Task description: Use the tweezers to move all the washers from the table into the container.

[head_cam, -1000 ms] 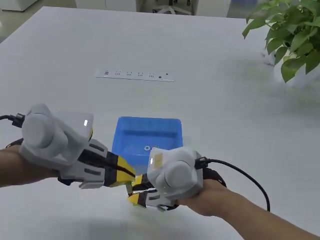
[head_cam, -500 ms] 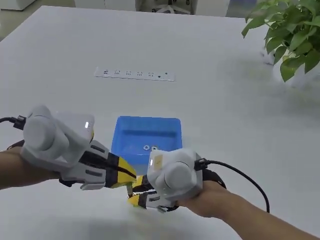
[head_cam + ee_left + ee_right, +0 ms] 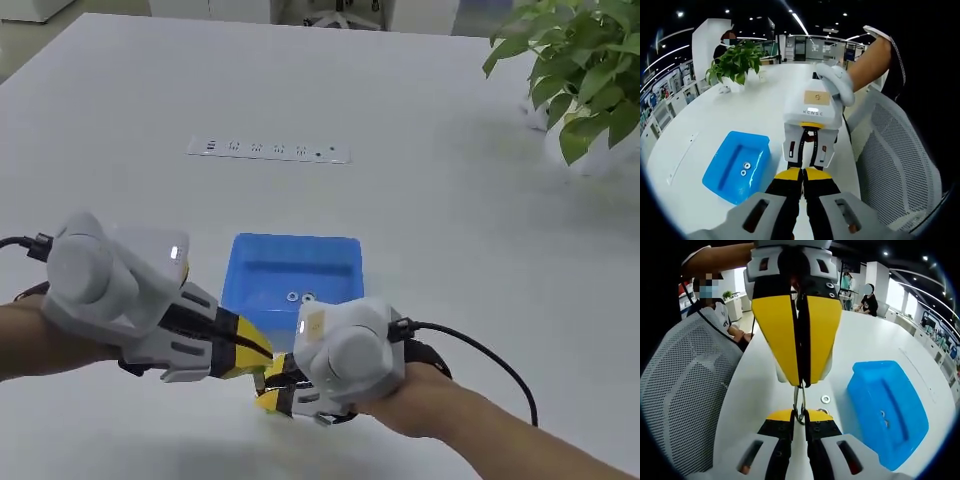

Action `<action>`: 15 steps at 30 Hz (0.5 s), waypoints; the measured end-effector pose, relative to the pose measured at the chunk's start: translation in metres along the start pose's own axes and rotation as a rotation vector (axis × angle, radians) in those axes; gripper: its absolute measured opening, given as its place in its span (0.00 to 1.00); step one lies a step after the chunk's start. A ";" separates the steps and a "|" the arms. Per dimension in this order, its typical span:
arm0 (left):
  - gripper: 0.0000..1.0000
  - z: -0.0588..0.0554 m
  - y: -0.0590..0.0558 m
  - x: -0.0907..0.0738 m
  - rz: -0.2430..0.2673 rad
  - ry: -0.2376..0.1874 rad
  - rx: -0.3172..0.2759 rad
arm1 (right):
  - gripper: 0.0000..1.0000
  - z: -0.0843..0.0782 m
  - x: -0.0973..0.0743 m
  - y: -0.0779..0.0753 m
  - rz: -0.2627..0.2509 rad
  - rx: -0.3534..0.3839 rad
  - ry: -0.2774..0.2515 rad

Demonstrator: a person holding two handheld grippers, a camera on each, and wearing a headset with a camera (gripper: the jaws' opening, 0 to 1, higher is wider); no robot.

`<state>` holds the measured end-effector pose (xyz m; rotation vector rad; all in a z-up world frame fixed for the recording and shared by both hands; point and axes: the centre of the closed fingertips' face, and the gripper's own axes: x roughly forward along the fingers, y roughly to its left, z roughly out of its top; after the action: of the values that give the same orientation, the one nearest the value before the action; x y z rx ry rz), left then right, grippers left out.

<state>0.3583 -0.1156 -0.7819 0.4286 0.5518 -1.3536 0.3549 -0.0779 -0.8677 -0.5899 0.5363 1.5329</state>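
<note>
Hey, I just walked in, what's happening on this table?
A person holds two grippers tip to tip beside a blue container. The left gripper and the right gripper both look shut on the thin tweezers between them. Two washers lie in the container; at least one washer waits on the table.

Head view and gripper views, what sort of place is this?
Probably an open-plan office: a big white table with a power strip, a potted plant, and a mesh office chair.
</note>
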 end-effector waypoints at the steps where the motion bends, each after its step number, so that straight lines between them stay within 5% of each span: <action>1: 0.05 0.000 0.000 0.000 0.001 0.001 0.000 | 0.10 0.000 0.000 0.000 0.000 -0.001 0.000; 15: 0.05 0.006 0.001 -0.009 0.009 0.007 0.013 | 0.10 0.009 -0.006 -0.001 -0.005 -0.010 0.001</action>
<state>0.3591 -0.1118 -0.7712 0.4458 0.5461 -1.3480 0.3558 -0.0769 -0.8570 -0.5994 0.5283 1.5308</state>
